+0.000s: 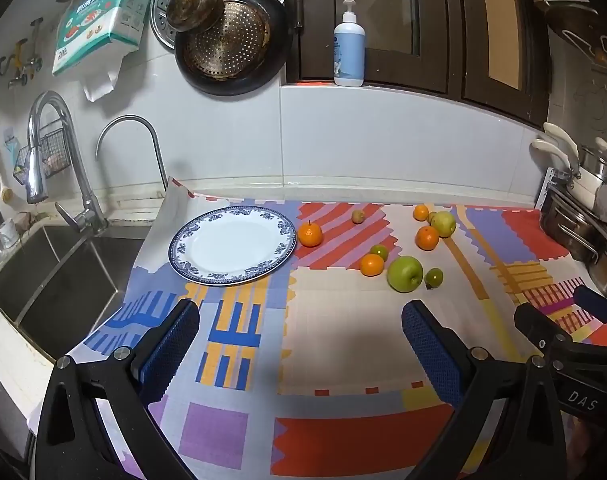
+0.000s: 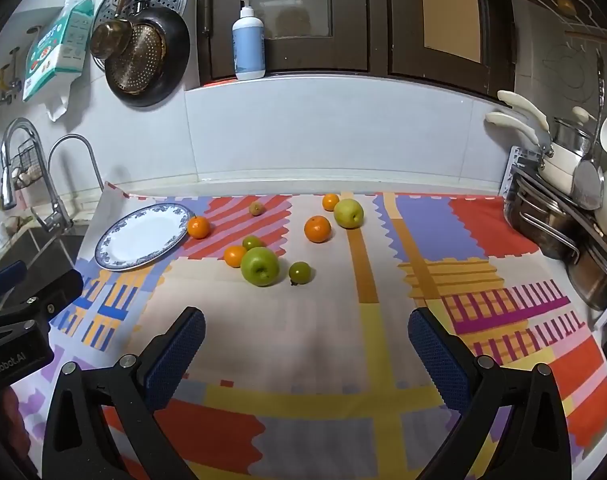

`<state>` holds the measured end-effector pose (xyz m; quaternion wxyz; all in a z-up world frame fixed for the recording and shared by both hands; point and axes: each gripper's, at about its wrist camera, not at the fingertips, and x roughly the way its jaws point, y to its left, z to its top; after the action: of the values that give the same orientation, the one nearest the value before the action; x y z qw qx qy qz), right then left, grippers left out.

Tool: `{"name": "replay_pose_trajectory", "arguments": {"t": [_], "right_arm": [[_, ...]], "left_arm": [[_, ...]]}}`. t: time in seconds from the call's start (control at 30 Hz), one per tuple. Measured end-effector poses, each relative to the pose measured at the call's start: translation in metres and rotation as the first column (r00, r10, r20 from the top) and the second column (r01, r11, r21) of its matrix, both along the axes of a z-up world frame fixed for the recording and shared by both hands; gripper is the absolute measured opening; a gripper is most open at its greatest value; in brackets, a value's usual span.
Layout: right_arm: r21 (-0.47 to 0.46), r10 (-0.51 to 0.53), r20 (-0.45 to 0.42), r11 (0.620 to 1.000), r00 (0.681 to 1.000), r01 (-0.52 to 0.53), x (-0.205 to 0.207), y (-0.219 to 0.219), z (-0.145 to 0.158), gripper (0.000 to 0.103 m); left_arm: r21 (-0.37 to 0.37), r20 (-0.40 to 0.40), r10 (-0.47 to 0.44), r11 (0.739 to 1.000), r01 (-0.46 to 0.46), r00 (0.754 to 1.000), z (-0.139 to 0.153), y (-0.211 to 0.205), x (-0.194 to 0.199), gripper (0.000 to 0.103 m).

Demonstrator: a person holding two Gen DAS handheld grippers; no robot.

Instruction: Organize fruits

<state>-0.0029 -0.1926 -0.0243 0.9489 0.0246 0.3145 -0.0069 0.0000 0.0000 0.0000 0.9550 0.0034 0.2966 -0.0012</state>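
An empty white plate with a blue rim (image 1: 232,245) (image 2: 145,237) lies at the left of a colourful cloth. Several fruits sit loose to its right: a green apple (image 1: 405,274) (image 2: 260,266), a yellow-green apple (image 1: 443,224) (image 2: 348,213), several oranges, one (image 1: 310,234) (image 2: 198,227) beside the plate, and small green fruits (image 1: 433,278) (image 2: 299,272). My left gripper (image 1: 301,336) hovers open over the cloth in front of the plate. My right gripper (image 2: 306,340) hovers open in front of the fruits. Both hold nothing.
A steel sink (image 1: 43,276) with taps lies left of the cloth. Pots and a rack (image 2: 563,224) stand at the right edge. Pans hang on the back wall, and a soap bottle (image 1: 349,48) stands on the sill.
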Motion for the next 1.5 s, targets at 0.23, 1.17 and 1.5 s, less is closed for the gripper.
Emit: {"name": "replay_pose_trajectory", "arguments": {"t": [0.23,1.17,1.5], "right_arm": [[0.004,-0.006,0.001,1.0,1.0,0.006,-0.0005,-0.0011,-0.0004,0.102],[0.006,-0.008,-0.004,1.0,1.0,0.008,0.0005,-0.0026,-0.0008,0.102],[0.007,-0.01,-0.013,1.0,1.0,0.01,0.0034,-0.0052,-0.0039,0.102]], "left_arm": [[0.0,-0.01,-0.009,1.0,0.009,1.0,0.0005,-0.0022,0.0014,0.103],[0.016,-0.008,-0.019,1.0,0.02,1.0,-0.0024,-0.0047,0.003,0.103],[0.057,-0.013,-0.026,0.998,0.027,1.0,-0.0051,-0.0091,0.0046,0.103]]}}
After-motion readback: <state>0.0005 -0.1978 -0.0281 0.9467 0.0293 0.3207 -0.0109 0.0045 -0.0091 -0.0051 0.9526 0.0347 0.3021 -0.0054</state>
